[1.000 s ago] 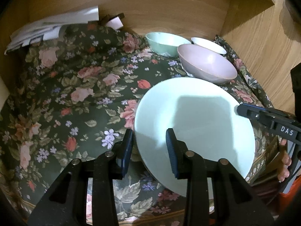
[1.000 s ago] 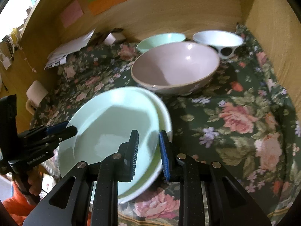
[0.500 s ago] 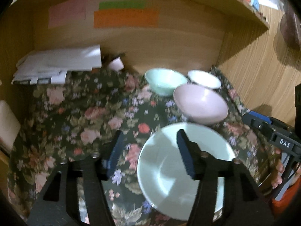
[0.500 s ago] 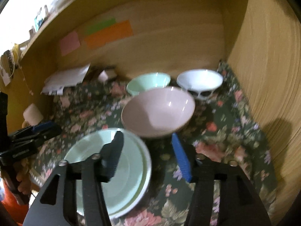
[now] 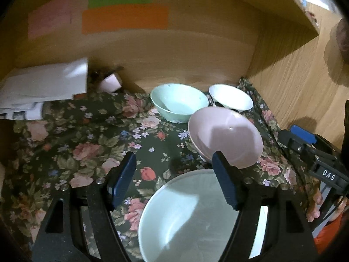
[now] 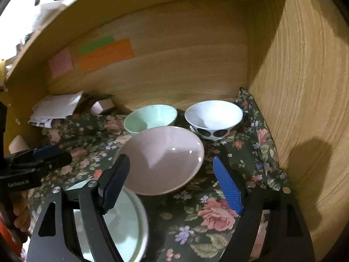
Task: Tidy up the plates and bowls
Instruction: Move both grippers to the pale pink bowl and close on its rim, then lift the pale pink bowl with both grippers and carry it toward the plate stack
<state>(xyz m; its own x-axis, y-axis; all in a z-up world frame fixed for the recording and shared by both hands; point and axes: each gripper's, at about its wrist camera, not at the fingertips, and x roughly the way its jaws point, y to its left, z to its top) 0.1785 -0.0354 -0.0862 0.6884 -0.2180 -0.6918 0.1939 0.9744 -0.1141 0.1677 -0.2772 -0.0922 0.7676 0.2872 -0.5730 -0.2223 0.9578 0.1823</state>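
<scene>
A pale green plate (image 5: 189,220) lies on the floral cloth near the front edge; in the right wrist view it (image 6: 124,224) rests on a second plate. Behind it stands a pink bowl (image 5: 224,136) (image 6: 161,163), then a mint bowl (image 5: 178,101) (image 6: 150,118) and a white bowl with black spots (image 5: 231,97) (image 6: 214,118) by the back wall. My left gripper (image 5: 174,181) is open and empty above the plate's far rim. My right gripper (image 6: 172,185) is open and empty in front of the pink bowl.
The floral cloth (image 5: 65,144) covers a wooden shelf with a back wall (image 5: 174,54) and a right side wall (image 6: 305,87). Papers (image 5: 43,87) and a small pink box (image 5: 110,83) lie at the back left. Coloured notes (image 5: 124,18) stick on the back wall.
Both grippers have opened, let go of the green plate and pulled back and up. The plate now lies flat on the cloth.
</scene>
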